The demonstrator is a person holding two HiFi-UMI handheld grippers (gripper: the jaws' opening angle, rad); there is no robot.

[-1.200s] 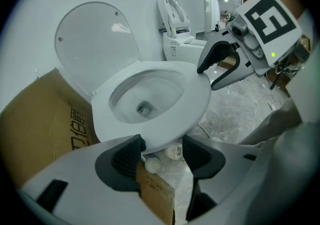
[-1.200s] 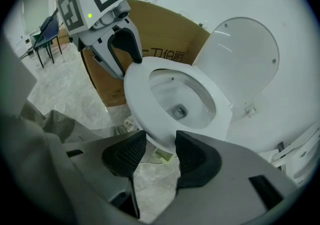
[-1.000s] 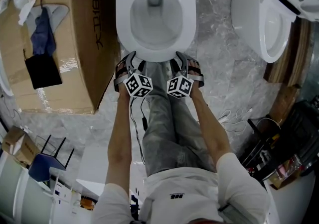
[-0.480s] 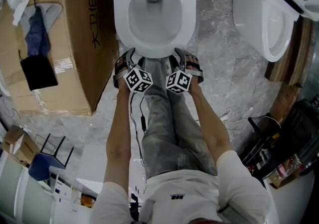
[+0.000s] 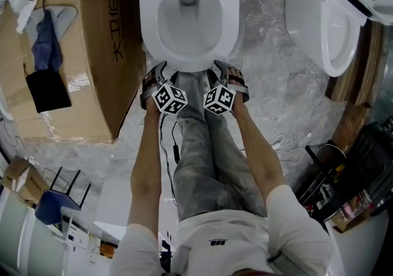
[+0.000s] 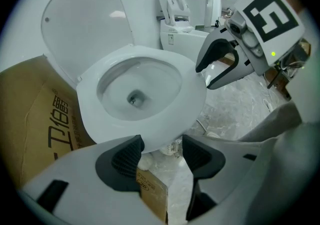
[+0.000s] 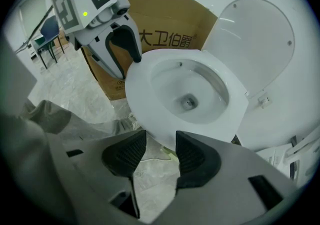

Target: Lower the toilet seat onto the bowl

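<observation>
Little has changed since a moment ago. The left tool [image 5: 157, 74] and right tool [image 5: 222, 71] are held side by side, jaws spread and empty. Just ahead, the toilet seat [image 5: 229, 29] lies on the bowl [image 5: 189, 26], with the lid [image 6: 85, 24] upright beyond.

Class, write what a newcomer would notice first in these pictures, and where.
An open white toilet fills the top centre of the head view. The left gripper and right gripper, both open and empty, hover by its front rim. A cardboard box stands left of it.
</observation>
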